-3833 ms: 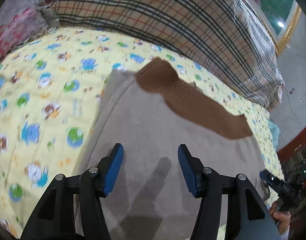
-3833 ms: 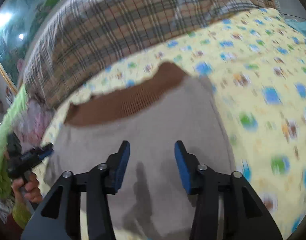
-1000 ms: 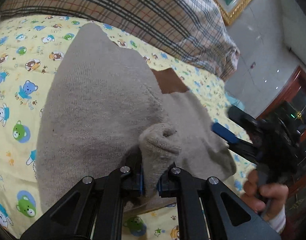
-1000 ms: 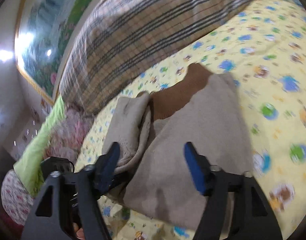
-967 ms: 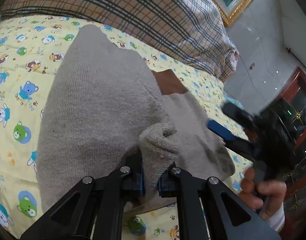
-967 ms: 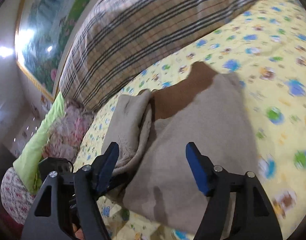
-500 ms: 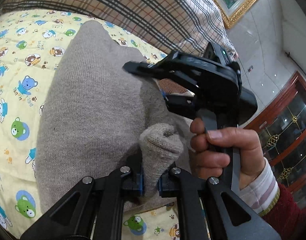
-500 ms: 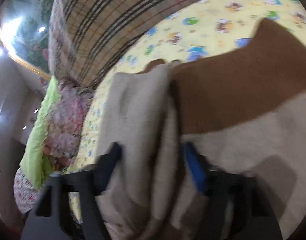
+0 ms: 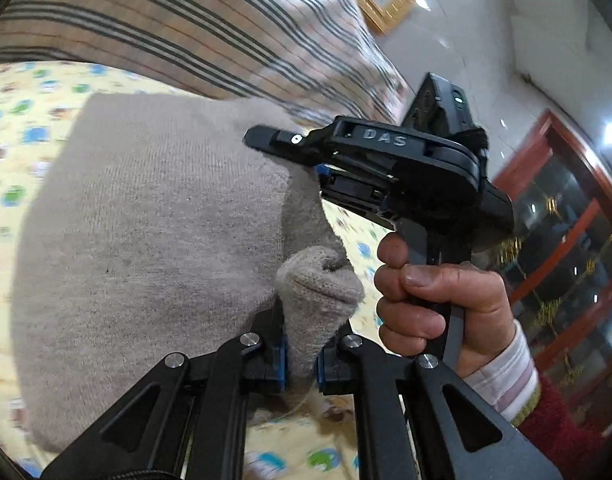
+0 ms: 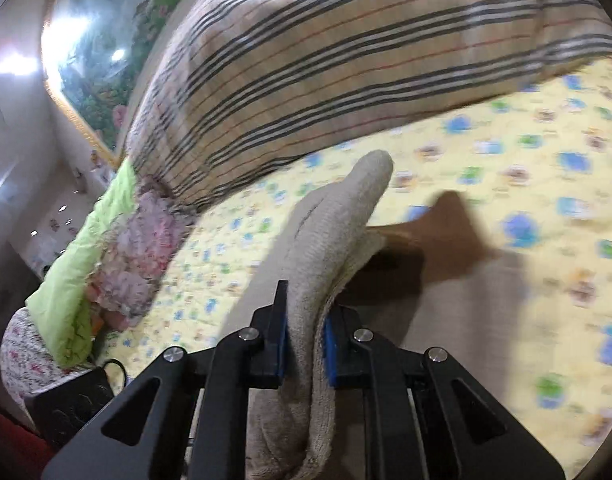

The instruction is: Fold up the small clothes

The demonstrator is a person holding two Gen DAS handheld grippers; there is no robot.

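Observation:
A beige knitted garment [image 9: 146, 232] with a brown ribbed band [image 10: 446, 224] lies folded over on the yellow cartoon-print bedsheet [image 10: 546, 184]. My left gripper [image 9: 300, 360] is shut on a bunched edge of the garment at its near side. My right gripper [image 10: 304, 344] is shut on a thick folded edge of the same garment [image 10: 338, 216], which stands up between its blue pads. In the left wrist view the right gripper's black body [image 9: 386, 168] sits over the garment's far right side, its fingertips hidden by the cloth.
A large plaid quilt [image 10: 346, 60] is piled along the back of the bed. A green and floral bedding bundle [image 10: 106, 240] lies at the left. A framed painting [image 10: 90, 60] hangs on the wall. A wooden glass cabinet [image 9: 566, 240] stands to the right.
My right gripper has moved in from the garment's right side and closed on its folded edge. My left gripper has kept its hold and lifted slightly.

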